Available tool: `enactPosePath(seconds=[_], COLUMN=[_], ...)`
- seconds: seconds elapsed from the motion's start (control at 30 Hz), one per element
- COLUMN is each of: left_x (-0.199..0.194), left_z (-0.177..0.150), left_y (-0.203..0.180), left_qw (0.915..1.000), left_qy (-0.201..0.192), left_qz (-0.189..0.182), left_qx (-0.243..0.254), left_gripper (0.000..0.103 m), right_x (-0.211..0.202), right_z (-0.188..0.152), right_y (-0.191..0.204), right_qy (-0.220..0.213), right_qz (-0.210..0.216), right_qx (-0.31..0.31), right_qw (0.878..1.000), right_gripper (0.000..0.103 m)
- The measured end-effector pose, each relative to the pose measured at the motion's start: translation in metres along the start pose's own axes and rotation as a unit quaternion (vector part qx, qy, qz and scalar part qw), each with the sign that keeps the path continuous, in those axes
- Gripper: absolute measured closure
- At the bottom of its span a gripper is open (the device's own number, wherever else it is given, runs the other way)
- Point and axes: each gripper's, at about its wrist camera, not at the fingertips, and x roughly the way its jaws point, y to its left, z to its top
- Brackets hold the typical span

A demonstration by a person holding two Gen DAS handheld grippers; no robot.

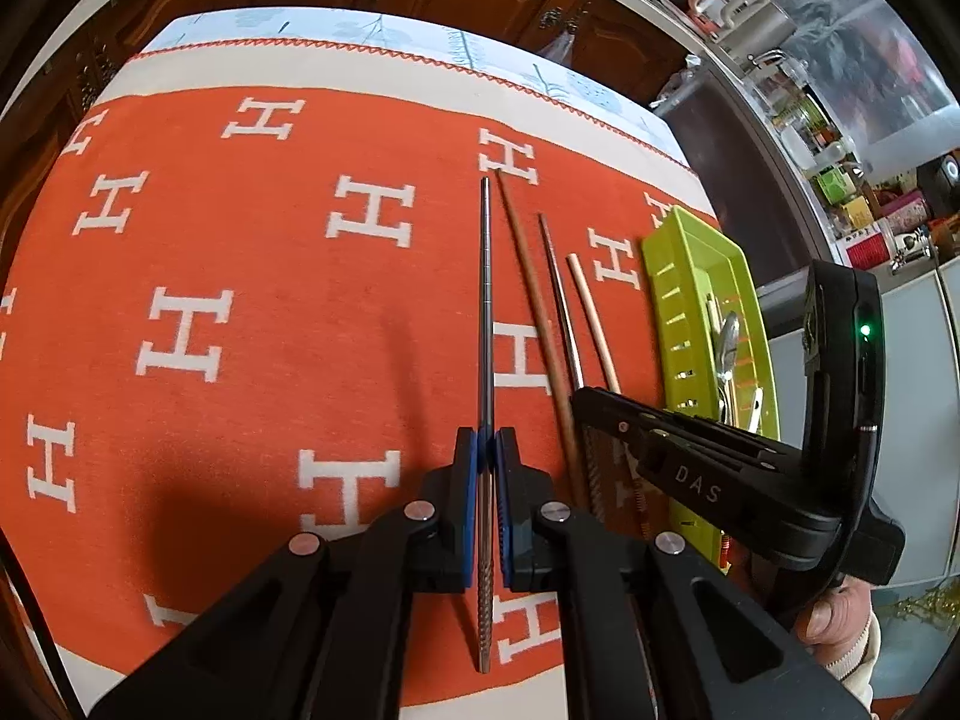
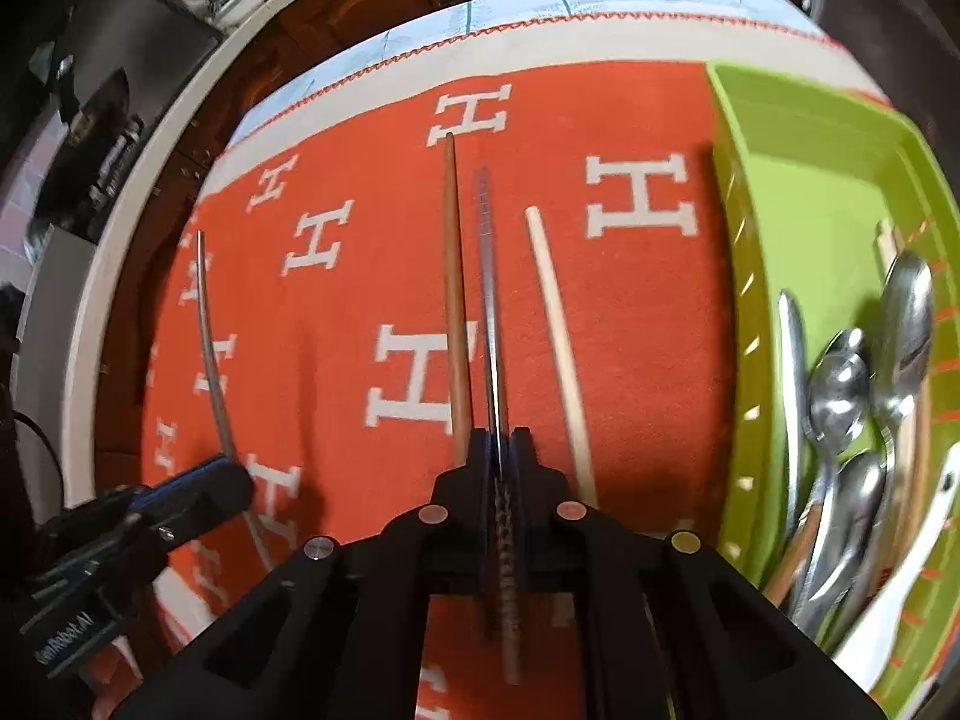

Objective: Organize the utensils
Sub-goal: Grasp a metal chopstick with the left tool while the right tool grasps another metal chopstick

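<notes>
The left gripper (image 1: pixel 487 450) is clamped on a steel chopstick (image 1: pixel 486 276); the right gripper (image 2: pixel 497 450) is clamped on a dark chopstick (image 2: pixel 489 276). Both sticks run lengthwise away from the cameras over the orange cloth (image 1: pixel 240 240), tips pointing to its far edge. Two wooden sticks lie beside them. To do this well, each stick should probably stay parallel to the green tray (image 2: pixel 810 180) at the right, lowering in lengthwise beside the spoons (image 2: pixel 840 396).

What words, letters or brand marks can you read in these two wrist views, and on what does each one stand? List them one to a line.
"DAS": on the right gripper, along its black body.
"GenRobot.AI": on the left gripper, on its black side; small, first letters blurred.
"H": large white letters, repeated across the orange cloth.
Packages on the background shelves: too small to read.
</notes>
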Motion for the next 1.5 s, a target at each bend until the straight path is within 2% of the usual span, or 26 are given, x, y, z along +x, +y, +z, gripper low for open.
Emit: enactPosePath(seconds=[0.23, 0.53, 0.67, 0.8, 0.97, 1.0, 1.1, 1.13, 1.3, 1.37, 1.43, 1.47, 1.5], left_x=[-0.012, -0.021, -0.023, -0.022, -0.02, -0.02, -0.021, -0.022, -0.024, -0.025, -0.025, -0.025, -0.025], left_z=[0.001, -0.003, -0.003, -0.003, -0.004, -0.004, -0.004, -0.004, -0.003, -0.002, -0.002, -0.002, -0.002], left_y=[-0.009, -0.028, -0.034, -0.041, -0.04, -0.039, -0.034, -0.031, -0.02, -0.017, -0.016, -0.016, -0.016], left_qw=[0.9999, 0.9995, 0.9994, 0.9992, 0.9993, 0.9994, 0.9996, 0.9996, 0.9999, 0.9999, 0.9999, 0.9999, 0.9999], left_qy=[-0.004, -0.005, -0.005, -0.004, -0.001, -0.001, -0.002, -0.002, -0.004, -0.005, -0.006, -0.006, -0.007], left_qz=[-0.013, -0.023, -0.023, -0.021, -0.017, -0.015, -0.011, -0.01, -0.008, -0.008, -0.008, -0.009, -0.009], left_qx=[0.008, 0.022, 0.027, 0.034, 0.033, 0.032, 0.027, 0.025, 0.013, 0.01, 0.008, 0.008, 0.008], left_gripper=[0.1, 0.1, 0.1, 0.1, 0.1, 0.1, 0.1, 0.1, 0.1, 0.1, 0.1, 0.1, 0.1], right_x=[-0.037, -0.071, -0.085, -0.097, -0.08, -0.075, -0.058, -0.055, -0.03, -0.027, -0.026, -0.027, -0.026], right_z=[-0.011, -0.02, -0.03, -0.039, -0.041, -0.041, -0.035, -0.034, -0.036, -0.04, -0.046, -0.051, -0.049], right_y=[-0.007, -0.013, -0.017, -0.02, -0.014, -0.012, -0.008, -0.007, 0.008, 0.017, 0.026, 0.029, 0.029], right_qy=[-0.04, -0.054, -0.066, -0.074, -0.031, -0.025, -0.016, -0.013, 0.004, -0.011, -0.025, -0.035, -0.04], right_qz=[0.057, 0.093, 0.105, 0.091, 0.069, 0.059, 0.037, 0.032, -0.018, -0.046, -0.084, -0.107, -0.11], right_qx=[0.023, 0.033, 0.037, 0.026, 0.01, 0.009, 0.01, 0.009, -0.019, -0.049, -0.078, -0.093, -0.096], right_qw=[0.997, 0.994, 0.992, 0.993, 0.997, 0.998, 0.999, 0.999, 1.0, 0.998, 0.993, 0.989, 0.989], right_gripper=[0.098, 0.099, 0.103, 0.103, 0.102, 0.098, 0.077, 0.076, 0.076, 0.079, 0.094, 0.096, 0.097])
